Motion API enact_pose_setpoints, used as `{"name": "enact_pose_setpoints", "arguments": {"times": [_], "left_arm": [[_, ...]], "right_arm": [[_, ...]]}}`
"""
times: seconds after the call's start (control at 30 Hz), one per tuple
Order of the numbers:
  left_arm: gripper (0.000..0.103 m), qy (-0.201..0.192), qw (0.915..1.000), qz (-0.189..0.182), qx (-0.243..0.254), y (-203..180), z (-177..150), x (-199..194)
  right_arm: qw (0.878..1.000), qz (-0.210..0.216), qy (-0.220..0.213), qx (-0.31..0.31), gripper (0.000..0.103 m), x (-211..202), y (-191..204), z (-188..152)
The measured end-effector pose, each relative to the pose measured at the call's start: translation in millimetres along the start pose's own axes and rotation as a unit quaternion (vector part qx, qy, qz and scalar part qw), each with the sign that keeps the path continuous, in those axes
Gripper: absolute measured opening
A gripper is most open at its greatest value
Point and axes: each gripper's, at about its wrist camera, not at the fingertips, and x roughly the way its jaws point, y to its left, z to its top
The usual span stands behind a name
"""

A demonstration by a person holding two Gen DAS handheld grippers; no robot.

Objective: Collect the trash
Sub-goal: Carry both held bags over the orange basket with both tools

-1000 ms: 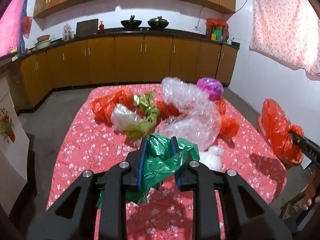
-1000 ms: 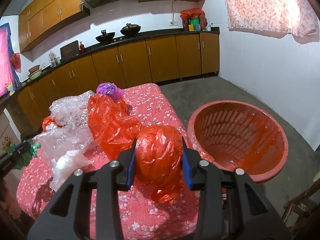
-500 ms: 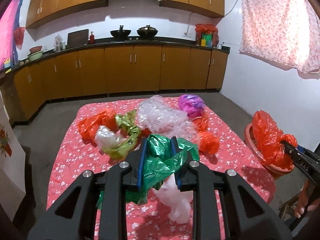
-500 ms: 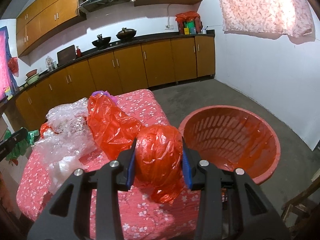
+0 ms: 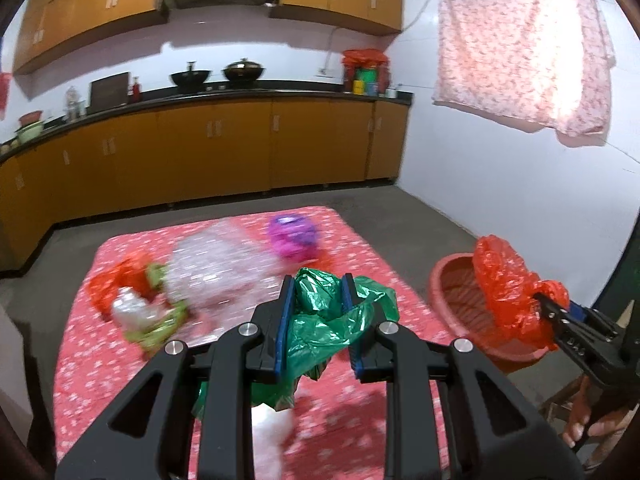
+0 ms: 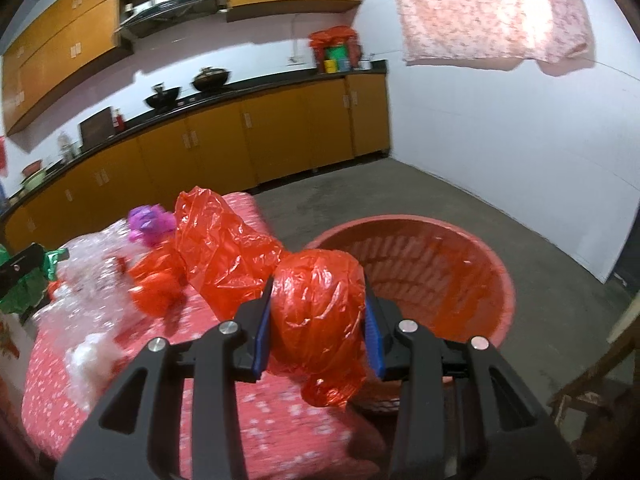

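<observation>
Two handheld grippers above a table draped in a red floral cloth, each carrying a piece of plastic trash. The left gripper was clenched on a crumpled green plastic bag, its blue-padded fingers pressing the bag from both sides while loose folds hung below the jaws; in the right wrist view the same bag and gripper tip appeared at the far left edge. The right gripper was clamped on a balled red plastic bag, with a tail of the bag trailing below the pads; in the left wrist view this bag hung in front of a red plastic basin. The basin stood on the concrete floor just beside the table's right-hand edge, its ribbed inner wall visible. Remaining on the cloth were a clear bubble-wrap heap, a purple bag, a red bag with a yellow-green scrap at the left, and a large loose red bag near the basin side. Part of a hand showed under the right gripper's handle. Background: orange cabinets, a dark counter with two woks, and a pink floral cloth hanging on the white wall. Parts of the table were motion-blurred.
</observation>
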Motion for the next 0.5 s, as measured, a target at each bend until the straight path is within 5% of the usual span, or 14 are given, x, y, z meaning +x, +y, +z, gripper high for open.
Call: {"name": "enact_pose_setpoints", "arguments": {"times": [0.5], "left_arm": [[0.024, 0.023, 0.9894, -0.136, 0.048, -120, 17, 84]], "right_arm": [[0.989, -0.122, -0.014, 0.080, 0.038, 25, -86, 33]]}}
